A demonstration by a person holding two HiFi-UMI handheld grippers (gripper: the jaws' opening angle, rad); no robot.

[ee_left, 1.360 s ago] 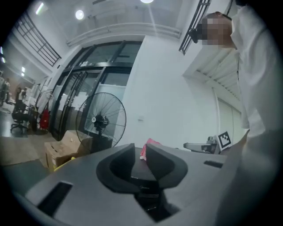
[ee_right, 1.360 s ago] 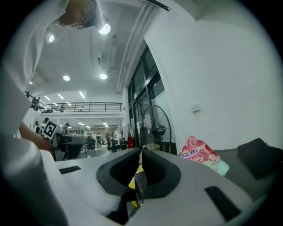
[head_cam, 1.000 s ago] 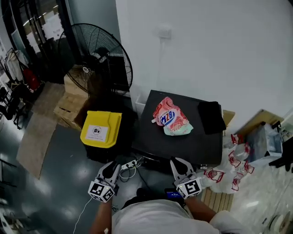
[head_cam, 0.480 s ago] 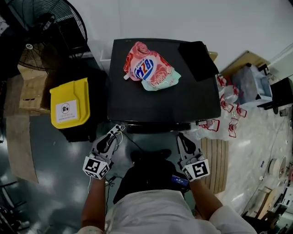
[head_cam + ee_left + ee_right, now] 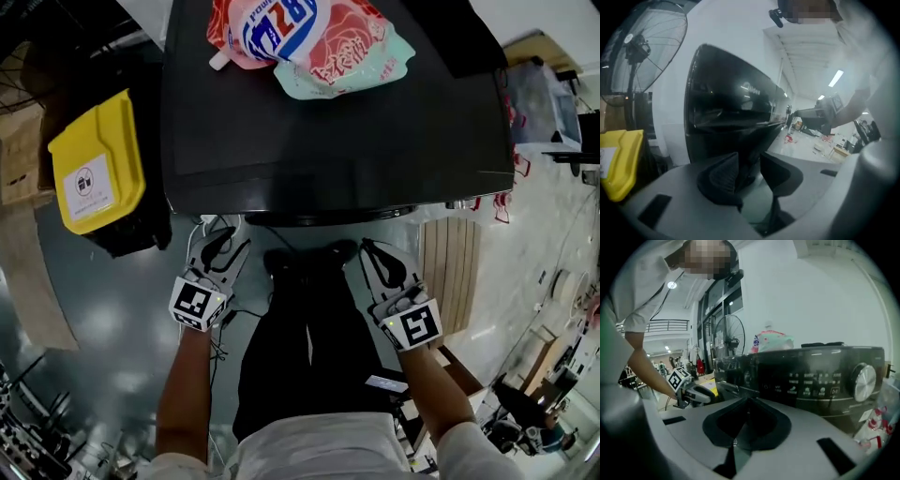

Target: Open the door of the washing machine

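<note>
The black washing machine (image 5: 328, 141) fills the top of the head view, seen from above; its door is hidden under the front edge. My left gripper (image 5: 220, 242) hangs just in front of that edge at the left. Its jaws have just been opening and stand open, with nothing between them. In the left gripper view (image 5: 750, 161) the machine's dark front (image 5: 726, 108) lies close ahead. My right gripper (image 5: 367, 247) is at the front right, its pads together and empty. The right gripper view (image 5: 749, 401) faces the control panel (image 5: 811, 376) with a silver dial (image 5: 862, 376).
A red and green detergent pouch (image 5: 309, 37) and a black cloth (image 5: 469, 37) lie on the machine's top. A yellow bin (image 5: 94, 164) stands left of the machine. A big floor fan (image 5: 642, 47) stands behind it. Bags and clutter (image 5: 553, 103) are on the right. Cables (image 5: 211, 225) lie on the floor.
The view and both grippers have dropped down to the machine's front edge. The left jaws have spread wider. The right jaws stay together.
</note>
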